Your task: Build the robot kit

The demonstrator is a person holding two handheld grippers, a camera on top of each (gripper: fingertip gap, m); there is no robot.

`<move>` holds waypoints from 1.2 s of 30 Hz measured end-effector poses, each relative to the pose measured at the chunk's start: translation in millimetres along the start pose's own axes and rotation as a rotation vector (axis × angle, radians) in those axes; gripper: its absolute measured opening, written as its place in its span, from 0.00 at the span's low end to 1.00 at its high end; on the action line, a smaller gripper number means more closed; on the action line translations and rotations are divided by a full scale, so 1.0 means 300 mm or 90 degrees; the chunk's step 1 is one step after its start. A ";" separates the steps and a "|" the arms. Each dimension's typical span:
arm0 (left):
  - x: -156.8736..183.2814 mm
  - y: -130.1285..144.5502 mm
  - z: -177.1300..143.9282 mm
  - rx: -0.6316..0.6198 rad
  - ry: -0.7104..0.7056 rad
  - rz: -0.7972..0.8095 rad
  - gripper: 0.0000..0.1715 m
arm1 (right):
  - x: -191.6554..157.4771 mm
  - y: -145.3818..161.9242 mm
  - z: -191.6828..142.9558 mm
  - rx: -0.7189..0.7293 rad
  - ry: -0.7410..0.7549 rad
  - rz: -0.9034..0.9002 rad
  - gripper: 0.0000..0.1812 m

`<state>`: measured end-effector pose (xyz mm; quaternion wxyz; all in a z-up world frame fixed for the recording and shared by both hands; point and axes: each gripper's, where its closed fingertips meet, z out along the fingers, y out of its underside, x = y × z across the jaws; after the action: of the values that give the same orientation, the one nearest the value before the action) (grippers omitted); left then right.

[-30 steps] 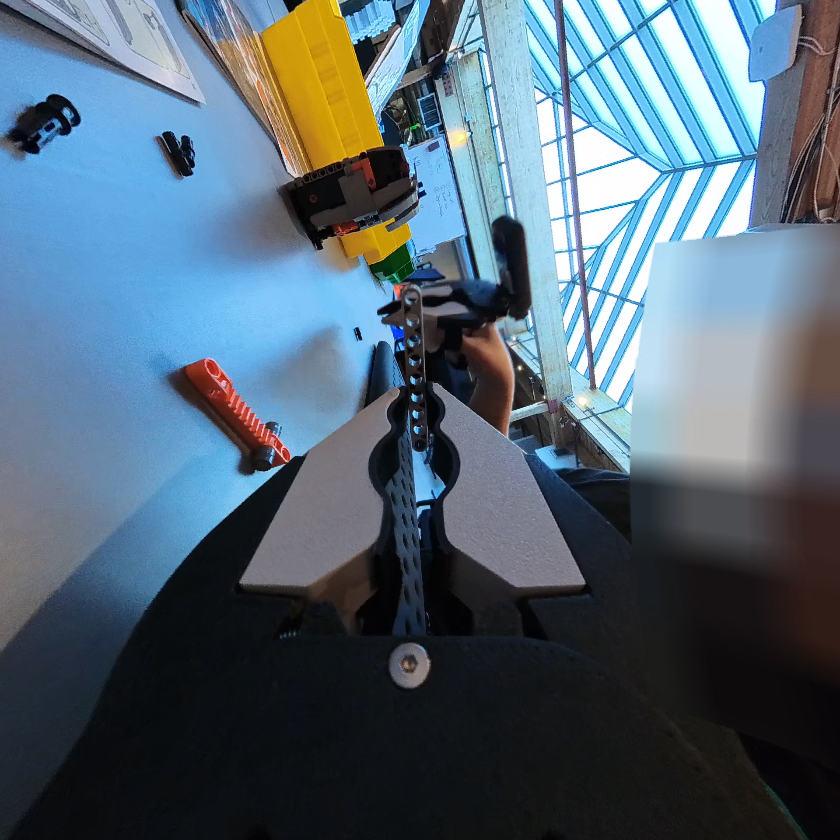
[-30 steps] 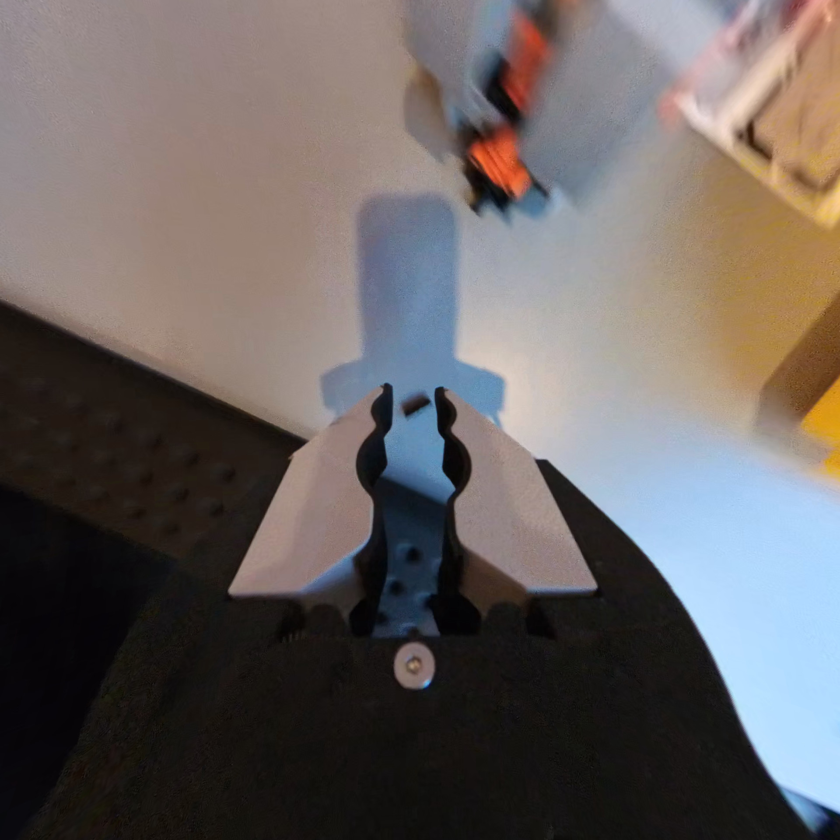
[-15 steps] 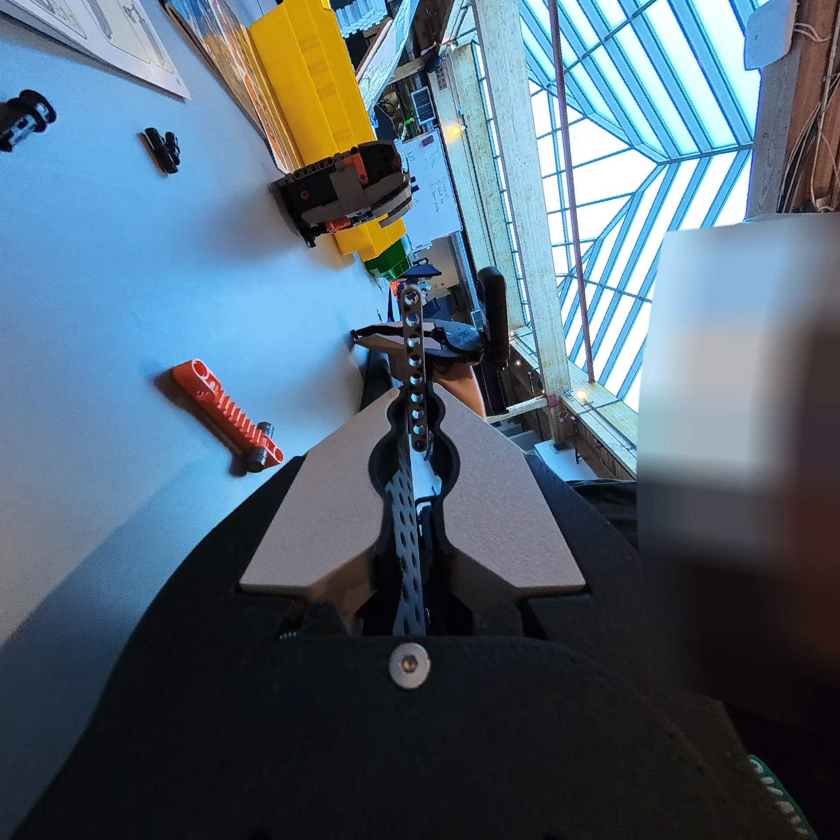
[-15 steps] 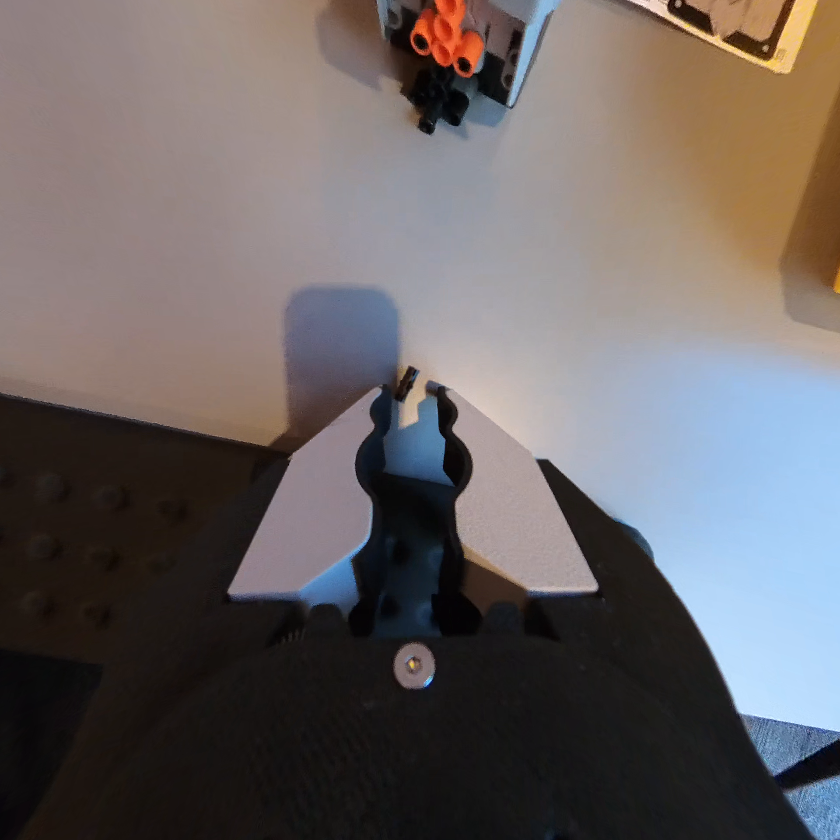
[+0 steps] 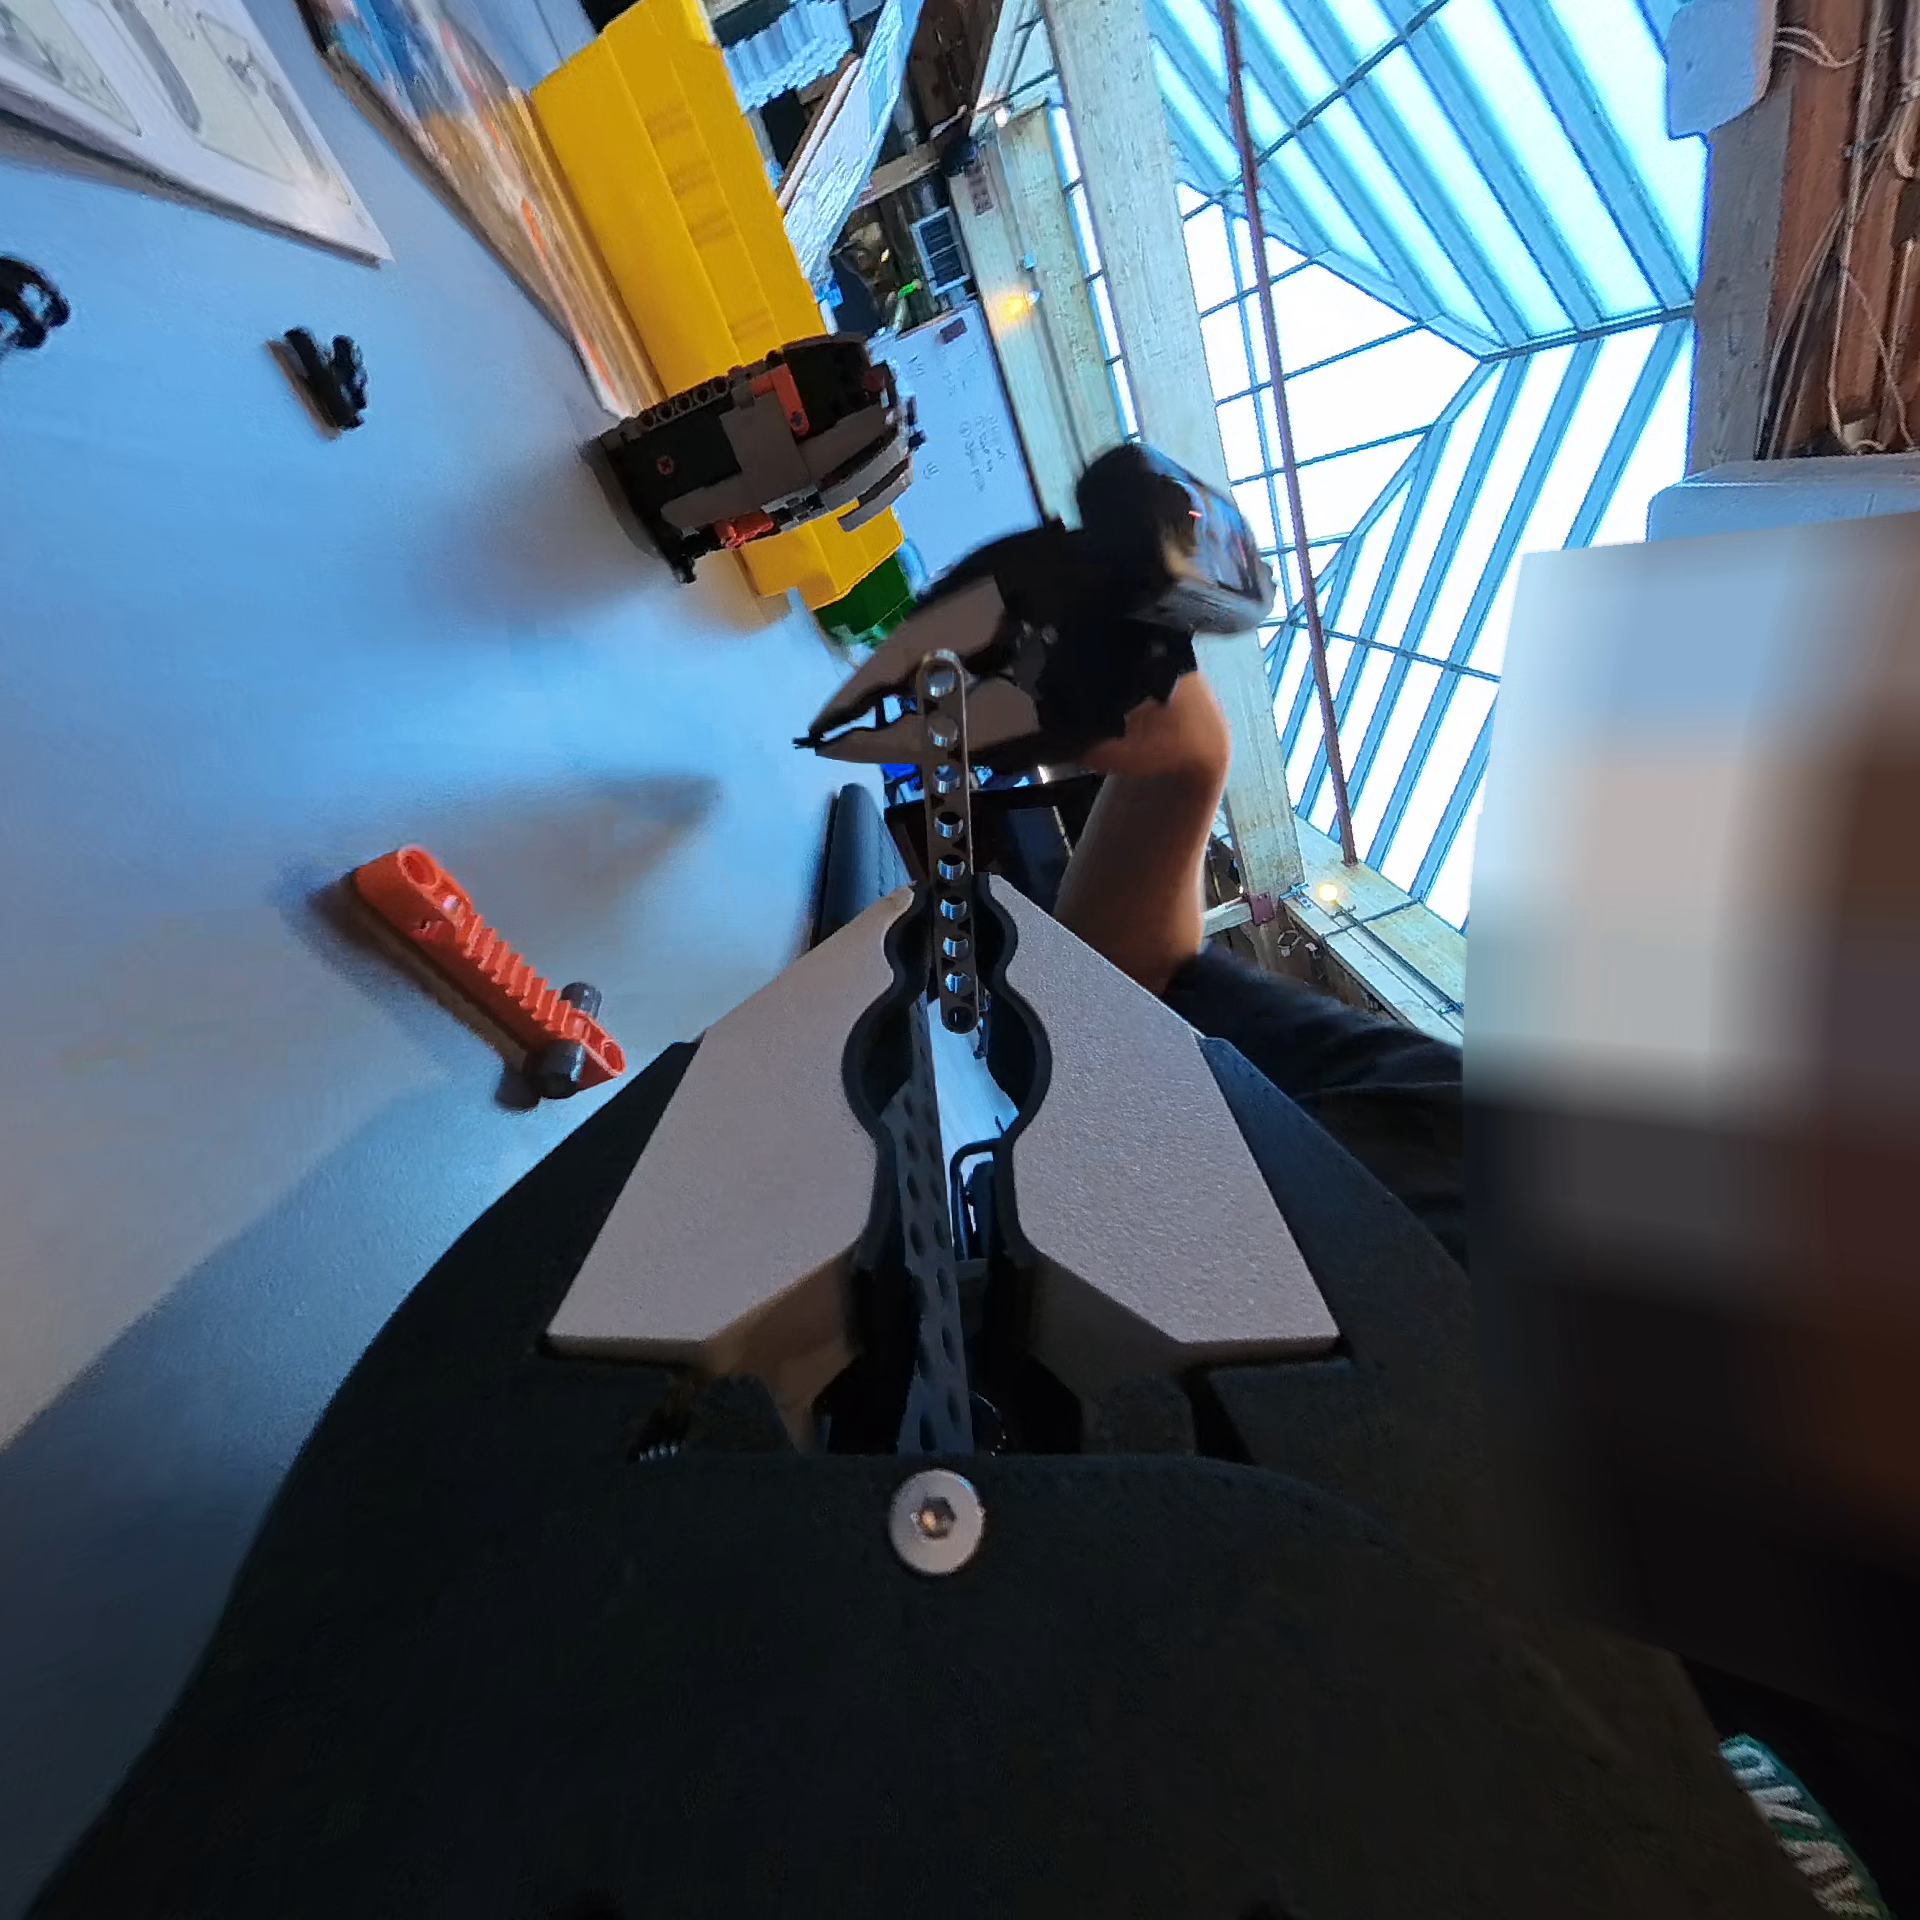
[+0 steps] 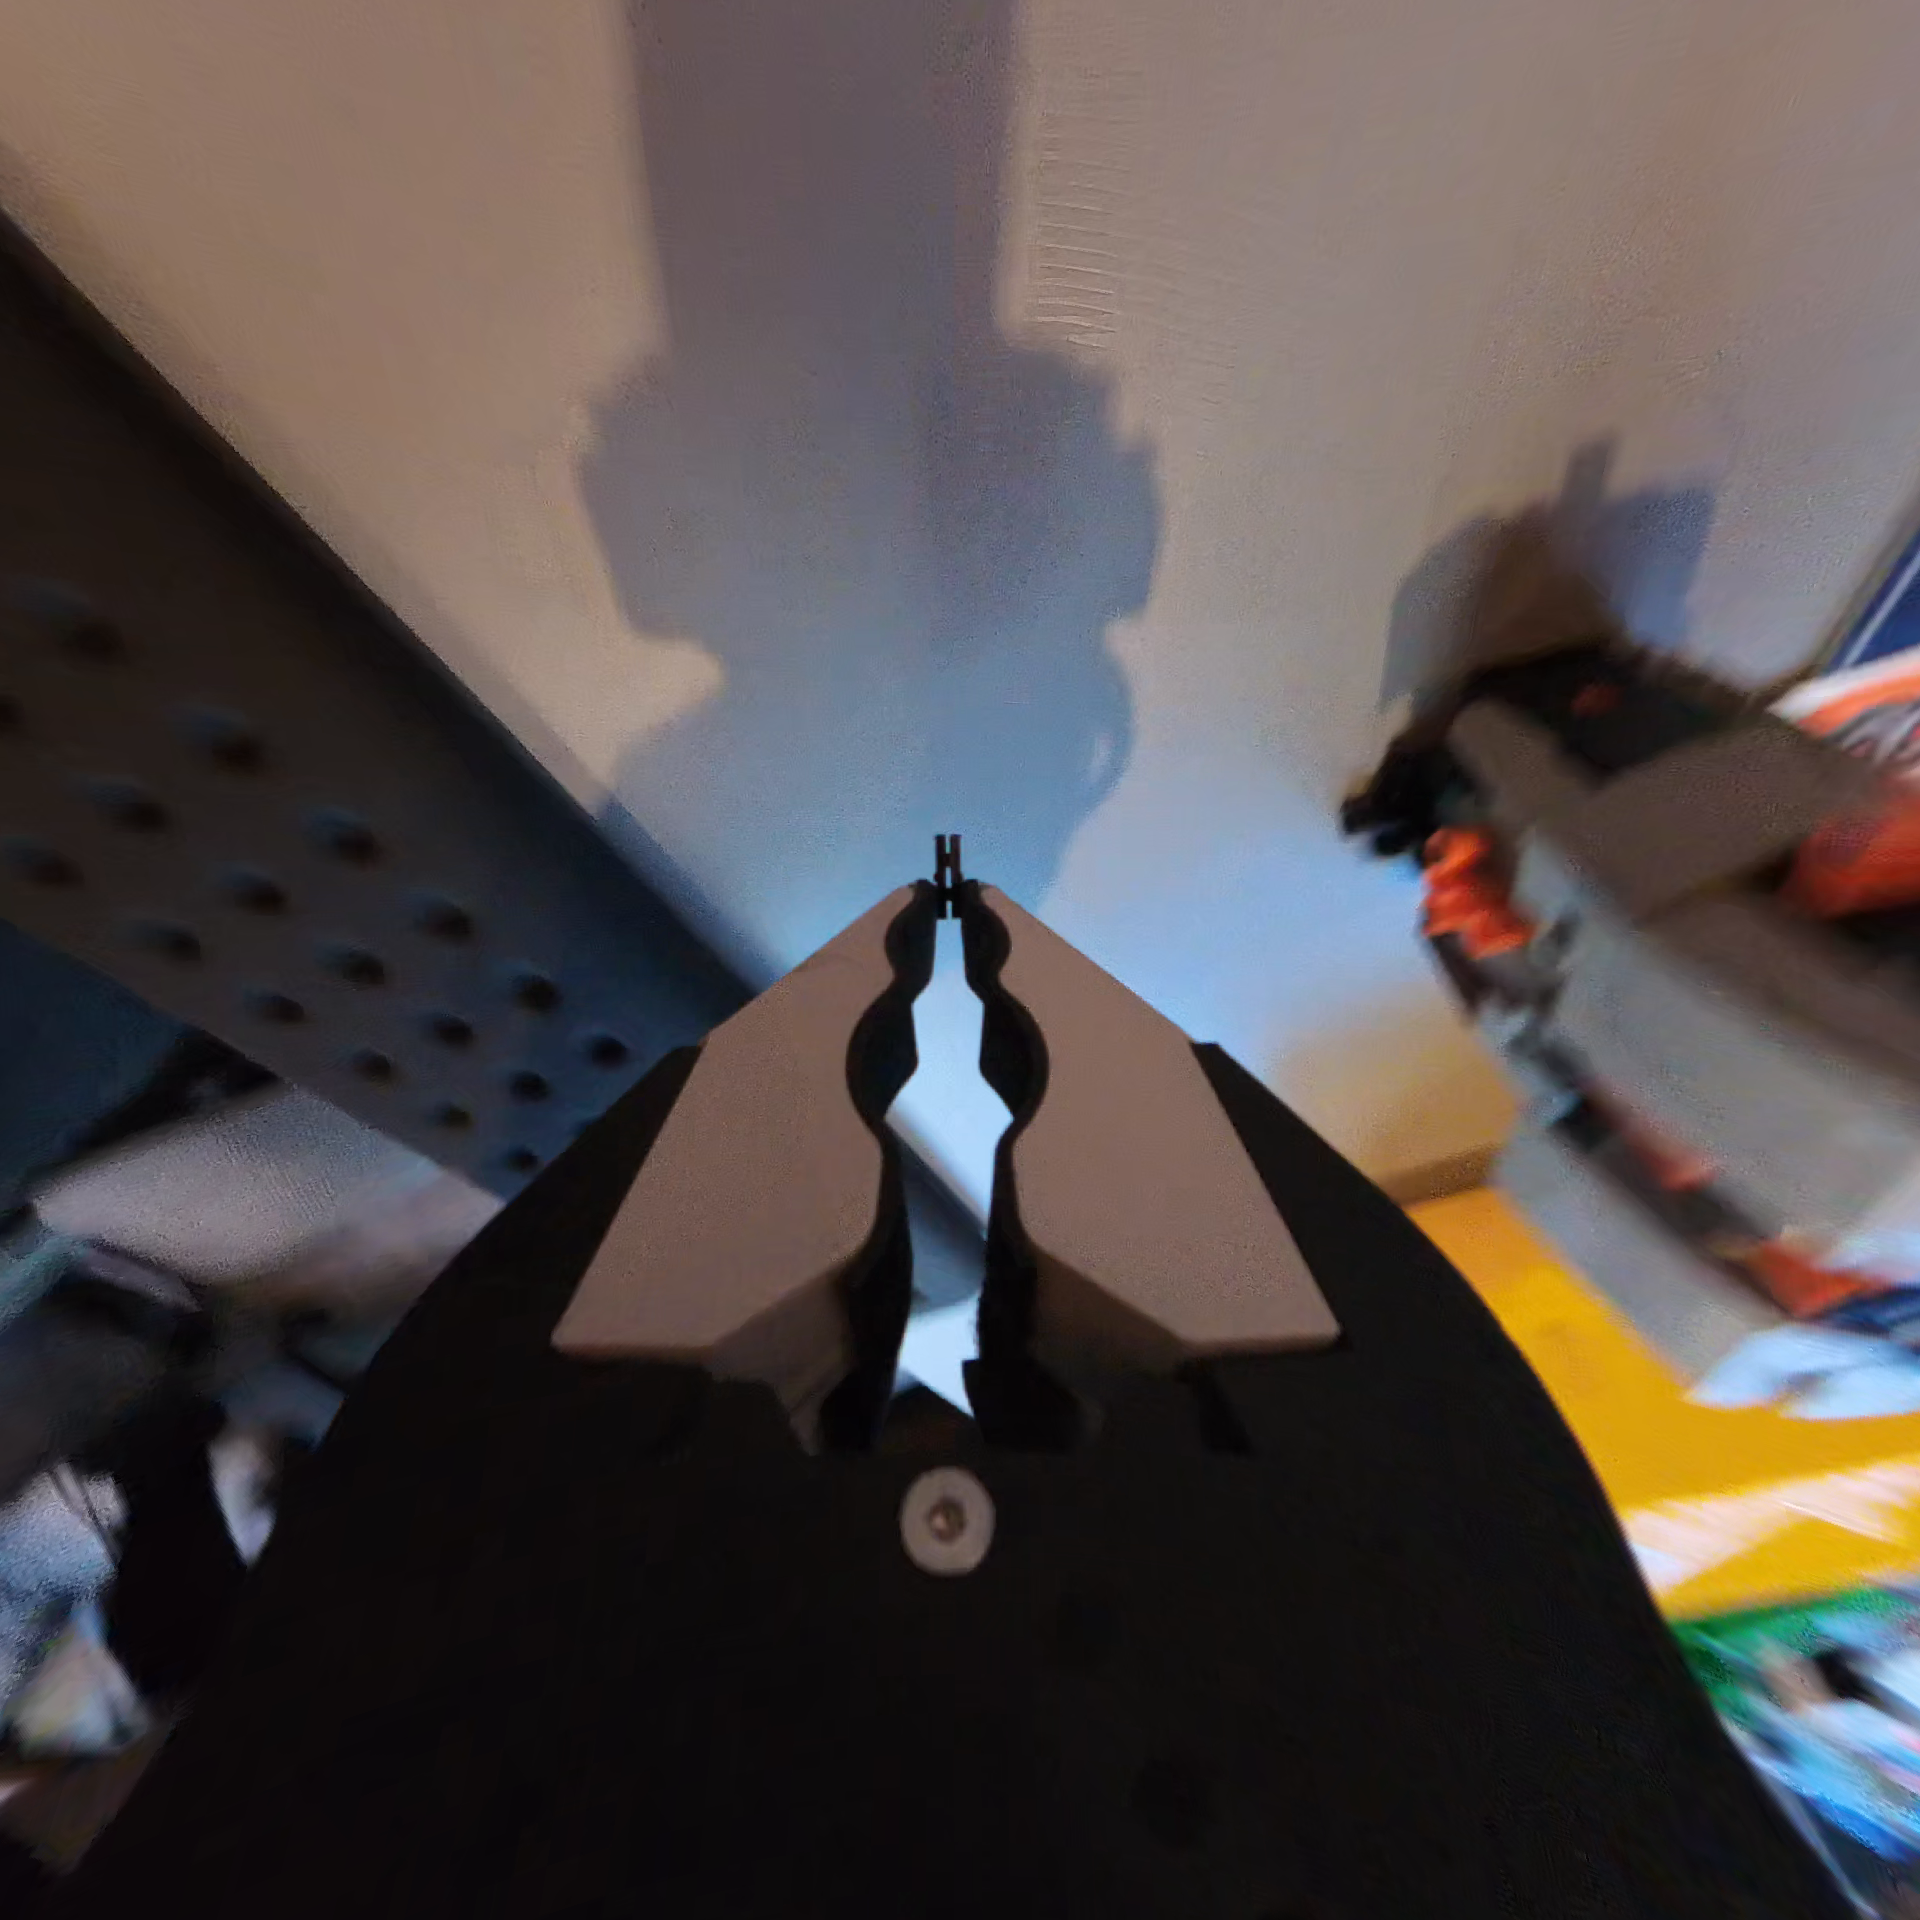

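Note:
My left gripper (image 5: 951, 904) is shut on a long grey beam with a row of holes (image 5: 948, 790), which sticks out forward past the fingertips, held off the white table (image 5: 260, 665). My right gripper (image 6: 948, 891) is shut on a small black pin (image 6: 947, 864), pinched at the very fingertips and lifted above the table (image 6: 416, 260). The right gripper also shows in the left wrist view (image 5: 935, 686), just behind the top of the beam, with a hand behind it. A grey, black and orange brick assembly (image 5: 764, 457) stands on the table; it shows blurred in the right wrist view (image 6: 1621, 831).
An orange toothed beam with a grey pin (image 5: 483, 966) lies on the table left of my left gripper. Small black parts (image 5: 327, 374) lie farther off. A yellow bin (image 5: 686, 239) and printed sheets (image 5: 187, 114) stand at the table's far side. A dark perforated plate (image 6: 260, 883) borders the table. One gripper's finger ends stand about 25 cm off the other's. My left tips are about 20 cm from the dark perforated plate (image 6: 260, 883), my right tips only 12 cm.
My right gripper closed on the small black pin on the table and lifted it, swinging up towards the beam. My left gripper kept holding the beam almost still.

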<state>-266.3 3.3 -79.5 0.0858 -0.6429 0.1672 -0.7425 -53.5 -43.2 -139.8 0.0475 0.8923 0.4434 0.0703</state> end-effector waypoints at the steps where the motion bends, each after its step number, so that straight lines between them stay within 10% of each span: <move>1: 0.008 -0.003 -0.002 0.005 0.007 0.007 0.02 | 0.006 -0.017 -0.011 -0.060 0.000 -0.041 0.01; 14: 0.064 -0.043 -0.033 0.060 0.060 0.047 0.02 | 0.040 -0.027 -0.008 -0.427 0.042 -0.244 0.01; 36: 0.064 -0.047 -0.038 0.065 0.063 0.040 0.02 | 0.019 -0.034 0.060 -0.463 0.041 -0.254 0.02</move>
<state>-279.5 11.3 -58.2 0.1331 -0.5946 0.1531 -0.7780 -54.9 -32.9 -158.5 0.3588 0.7113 0.5549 0.2395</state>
